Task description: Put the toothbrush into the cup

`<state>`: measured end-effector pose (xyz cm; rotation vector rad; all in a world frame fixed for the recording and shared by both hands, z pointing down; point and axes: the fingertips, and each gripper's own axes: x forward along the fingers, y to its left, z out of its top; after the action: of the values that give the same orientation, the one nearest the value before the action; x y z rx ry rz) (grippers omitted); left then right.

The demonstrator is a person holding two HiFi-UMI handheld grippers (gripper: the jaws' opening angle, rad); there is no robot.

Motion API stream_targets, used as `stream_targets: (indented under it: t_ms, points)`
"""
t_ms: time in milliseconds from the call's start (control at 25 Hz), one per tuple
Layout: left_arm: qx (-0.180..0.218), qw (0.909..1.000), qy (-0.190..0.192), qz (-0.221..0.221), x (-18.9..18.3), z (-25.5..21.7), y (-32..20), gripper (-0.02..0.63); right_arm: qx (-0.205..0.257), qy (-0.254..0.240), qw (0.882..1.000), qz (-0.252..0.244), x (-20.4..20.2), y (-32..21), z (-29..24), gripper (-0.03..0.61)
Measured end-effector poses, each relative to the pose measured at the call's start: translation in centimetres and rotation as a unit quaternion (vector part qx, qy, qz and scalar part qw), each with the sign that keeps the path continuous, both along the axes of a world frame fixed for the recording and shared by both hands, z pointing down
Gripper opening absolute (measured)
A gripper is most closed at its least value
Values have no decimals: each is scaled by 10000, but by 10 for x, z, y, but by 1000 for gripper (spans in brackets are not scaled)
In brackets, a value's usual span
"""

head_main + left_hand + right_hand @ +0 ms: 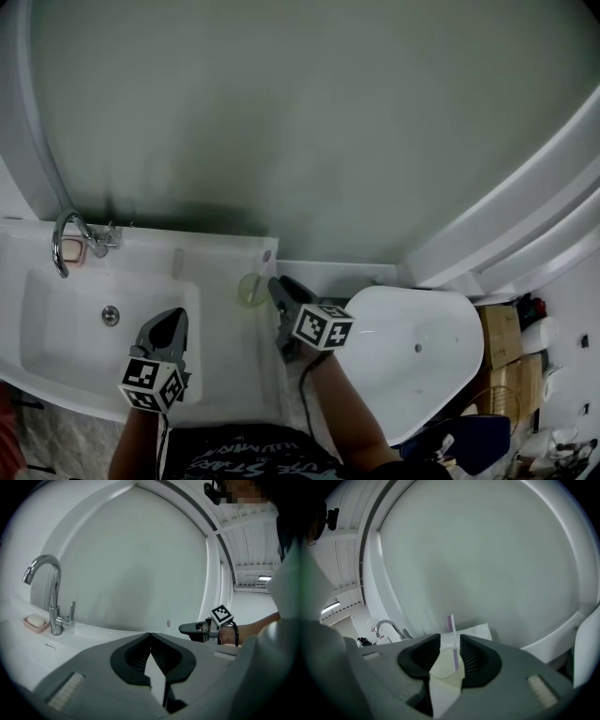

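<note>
**Toothbrush standing in cup, right gripper released**

Right gripper (450,639) view: jaws apart. The translucent pale-yellow plastic cup (445,666) sits directly ahead of the gap. The purple-and-white toothbrush (452,629) stands upright in it, its head above the jaw tips. Neither jaw visibly presses on the handle.

Head view: the right gripper (275,283) tips are just beside the cup (250,289), on the white sink surface (225,361). The brush is hard to make out here.

Left gripper (150,634) view: jaw tips meet, nothing between them. The chrome curved faucet (47,590) and pink soap dish (36,623) are far ahead to its left.

Head view: the left gripper (167,323) is at the basin edge, well apart from the cup.
</note>
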<state>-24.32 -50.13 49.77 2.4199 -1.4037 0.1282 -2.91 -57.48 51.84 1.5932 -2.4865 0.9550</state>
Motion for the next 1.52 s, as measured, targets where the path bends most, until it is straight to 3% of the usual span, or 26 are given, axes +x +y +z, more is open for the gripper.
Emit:
stream_targets:
  t_ms: [440, 760, 1240, 1520]
  points:
    - [468, 9988, -127, -15, 20, -41, 59, 9, 748, -275, 9966, -183, 9, 67, -72, 138]
    - [598, 9980, -192, -40, 50, -58, 131, 9, 989, -376, 9935, -411, 30, 143, -99, 133]
    - [651, 9967, -367, -323, 93, -53, 245, 9, 845, -524, 9924, -726, 68, 252, -76, 18]
    - [511, 9957, -505, -584, 112, -40, 311, 9, 714, -602, 9901, -1048, 82, 309, -61, 5]
